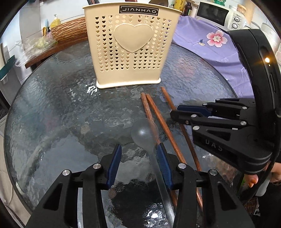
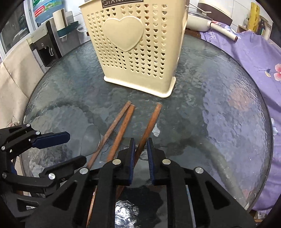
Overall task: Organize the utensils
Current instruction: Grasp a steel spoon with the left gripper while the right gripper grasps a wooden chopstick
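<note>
A cream utensil holder (image 1: 130,50) with heart holes stands on the round glass table (image 1: 52,114); it also shows in the right wrist view (image 2: 135,49). A clear plastic spoon (image 1: 145,133) lies between my left gripper's (image 1: 139,154) open fingers, its handle beside the right pad. Three brown wooden chopsticks (image 1: 158,115) lie just right of the spoon. My right gripper (image 2: 141,147) has its fingers narrowly around the rightmost chopstick (image 2: 149,126); whether they clamp it is unclear. The spoon bowl (image 2: 90,138) sits left of the chopsticks.
A purple flowered cloth (image 1: 210,43) covers the area right of the table. A wooden board with a woven basket (image 1: 70,29) lies behind left. A white toaster oven (image 1: 216,14) stands at the back right. A water dispenser (image 2: 47,43) stands at the left.
</note>
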